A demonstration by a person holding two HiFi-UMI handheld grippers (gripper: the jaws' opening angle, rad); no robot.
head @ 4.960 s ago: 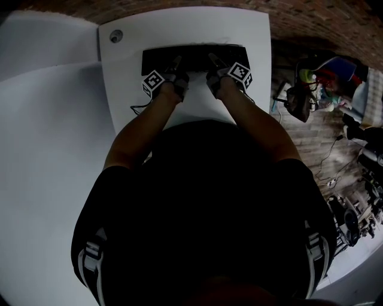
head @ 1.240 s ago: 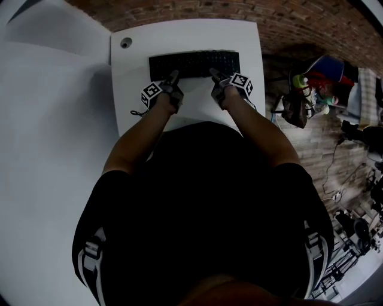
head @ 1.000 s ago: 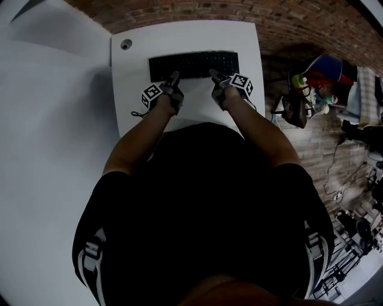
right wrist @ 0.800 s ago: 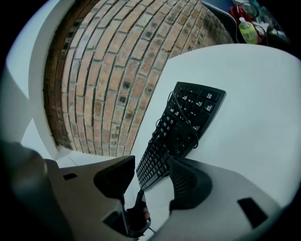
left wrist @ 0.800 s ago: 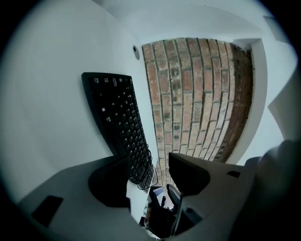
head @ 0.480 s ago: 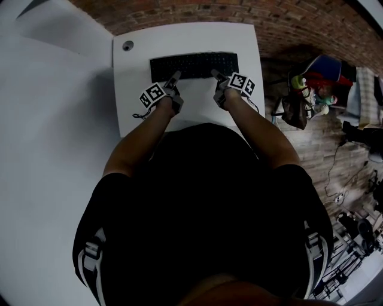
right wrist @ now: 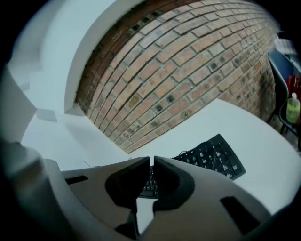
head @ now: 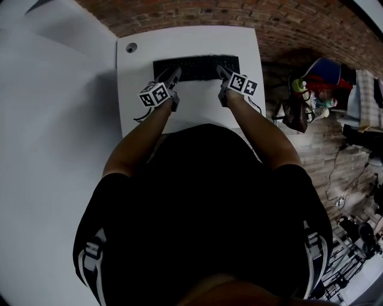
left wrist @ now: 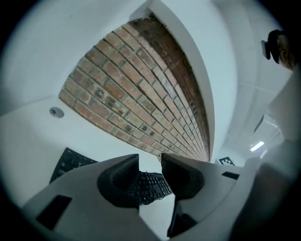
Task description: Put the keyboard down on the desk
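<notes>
Keyboard lies flat on the desk, free of both grippers. My left gripper has just been closing to a narrow gap, right gripper to nearly touching, both empty. I'd back the 2 off without brushing keys.

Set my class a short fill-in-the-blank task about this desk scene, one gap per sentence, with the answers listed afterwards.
1. The keyboard lying flat on the white desk is ____ in colour.
2. The wall behind the desk is made of ____.
3. Seen from the head view, the round grey cap sits in the desk's far ____ corner.

Missing words: black; brick; left
</notes>
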